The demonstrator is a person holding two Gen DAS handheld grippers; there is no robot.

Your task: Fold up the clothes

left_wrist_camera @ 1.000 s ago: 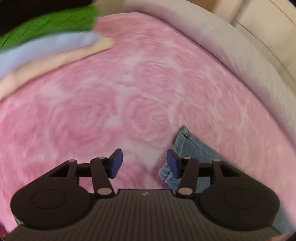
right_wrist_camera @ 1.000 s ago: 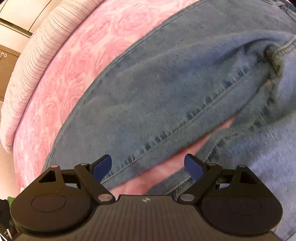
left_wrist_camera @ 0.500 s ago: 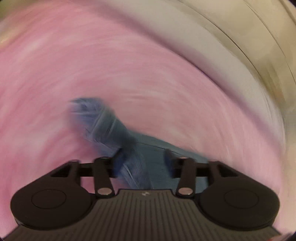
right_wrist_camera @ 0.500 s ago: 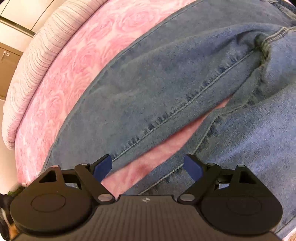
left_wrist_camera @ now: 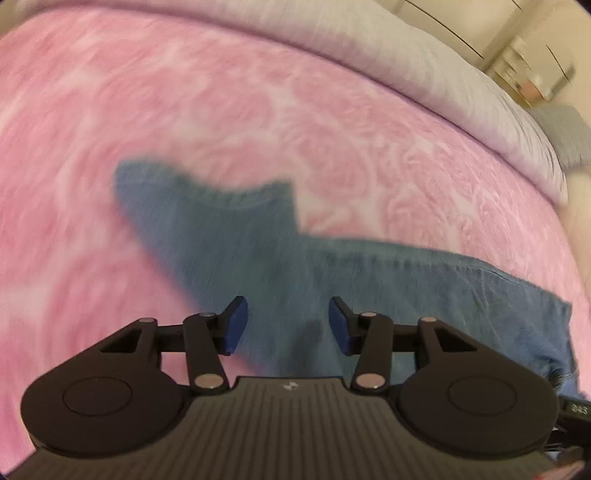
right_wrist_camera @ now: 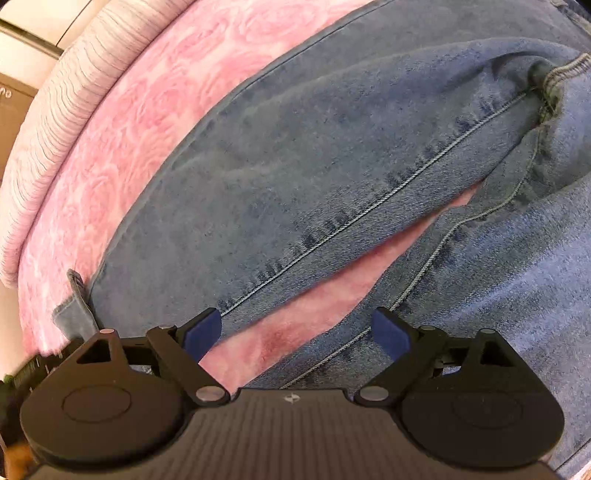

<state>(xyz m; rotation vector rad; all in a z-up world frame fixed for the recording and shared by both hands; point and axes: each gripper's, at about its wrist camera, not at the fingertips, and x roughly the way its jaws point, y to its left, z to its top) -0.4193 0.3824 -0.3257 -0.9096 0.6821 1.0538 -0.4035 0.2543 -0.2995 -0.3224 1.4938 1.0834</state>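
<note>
one pair of jeans (right_wrist_camera: 332, 155) on pink blanket (left_wrist_camera: 258, 103)

Pink rose-patterned blanket (left_wrist_camera: 221, 110), pale ribbed bedding edge (right_wrist_camera: 55, 122), perhaps cabinets (left_wrist_camera: 461, 22) beyond.

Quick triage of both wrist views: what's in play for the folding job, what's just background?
In play:
- blue denim jeans, legs spread flat
- left tool, open above a jeans leg
- right tool, open over the gap between the legs

Background:
- pink rose-patterned bedspread
- pale ribbed mattress edge
- cream cabinets
</note>
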